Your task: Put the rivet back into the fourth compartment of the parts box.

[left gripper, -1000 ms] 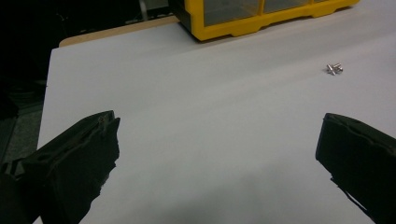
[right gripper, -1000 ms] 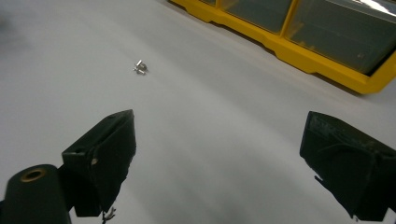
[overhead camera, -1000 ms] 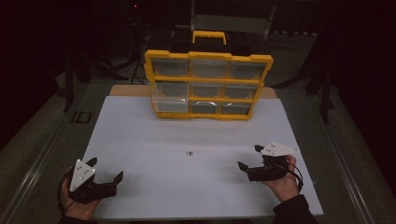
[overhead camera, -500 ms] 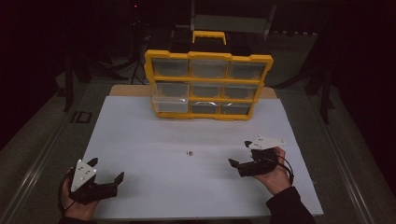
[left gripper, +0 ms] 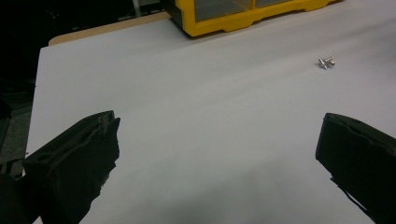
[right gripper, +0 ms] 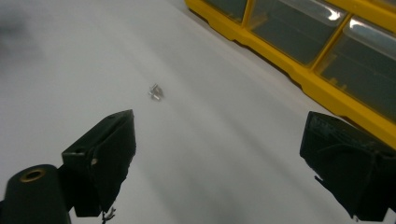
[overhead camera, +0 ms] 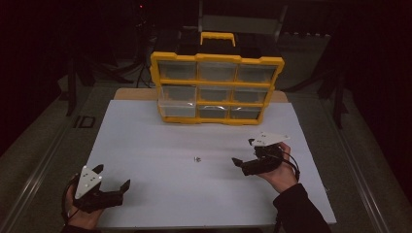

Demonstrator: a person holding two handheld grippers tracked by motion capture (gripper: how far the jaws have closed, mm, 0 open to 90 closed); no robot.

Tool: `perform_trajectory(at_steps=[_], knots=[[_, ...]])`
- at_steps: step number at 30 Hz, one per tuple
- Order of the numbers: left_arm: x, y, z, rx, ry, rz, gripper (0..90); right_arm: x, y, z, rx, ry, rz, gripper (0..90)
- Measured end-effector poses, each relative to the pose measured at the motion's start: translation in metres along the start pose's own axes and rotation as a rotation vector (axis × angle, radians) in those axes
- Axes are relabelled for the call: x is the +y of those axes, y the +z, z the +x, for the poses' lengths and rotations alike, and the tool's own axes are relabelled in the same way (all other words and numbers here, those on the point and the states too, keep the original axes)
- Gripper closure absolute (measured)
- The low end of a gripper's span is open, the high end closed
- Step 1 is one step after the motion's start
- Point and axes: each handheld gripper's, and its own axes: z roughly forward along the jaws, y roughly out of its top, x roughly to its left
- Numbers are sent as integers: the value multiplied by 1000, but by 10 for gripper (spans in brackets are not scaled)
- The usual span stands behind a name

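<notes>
- The right claw [overhead camera: 241, 154] is hovering low over the white bench [overhead camera: 145, 145], its jaws spread wide and holding nothing; in the right gripper view the two black jaws are standing far apart with bare sheet between them.
- The small metal screws [overhead camera: 197, 158] are lying near the middle of the bench, a short way off the right claw's tips toward the person's left; in the right gripper view they [right gripper: 156, 92] are sitting beyond the jaws, untouched.
- The left claw [overhead camera: 112, 176] is resting at the near left corner of the bench, its jaws also gaping and empty; in the left gripper view the screws [left gripper: 326, 61] are showing well apart, far up to the right.
- The yellow organiser [overhead camera: 216, 87] is standing upright at the far edge of the bench, with a yellow handle on top and three rows of three clear drawers.
- The drawers are looking dim; what is lying inside them is too dark to tell.
- No writing or label is readable on the organiser or the claws.
</notes>
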Motion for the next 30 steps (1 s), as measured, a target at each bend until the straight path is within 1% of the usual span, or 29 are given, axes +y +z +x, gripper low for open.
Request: perform_trajectory(at_steps=[3, 7, 12, 15, 22, 24, 27, 30], knots=[[0, 0, 0, 3, 0, 2, 1, 8, 3, -1, 4, -14, -1, 103], [0, 0, 0, 3, -4, 2, 1, 18, 7, -2, 8, -16, 5, 103], [0, 0, 0, 3, -5, 0, 1, 28, 12, -5, 13, -13, 9, 103], [0, 0, 0, 8, -4, -1, 1, 32, 16, -6, 18, -21, 12, 103], [1, -1, 0, 6, -3, -11, 1, 42, 28, -4, 31, -31, 11, 104], [1, -1, 0, 4, -2, -11, 1, 45, 32, -2, 38, -31, 19, 104], [1, -1, 0, 5, 0, -12, 1, 49, 36, -1, 42, -42, 29, 104], [1, -2, 0, 5, 2, -15, 1, 56, 44, 3, 42, -61, 47, 104]])
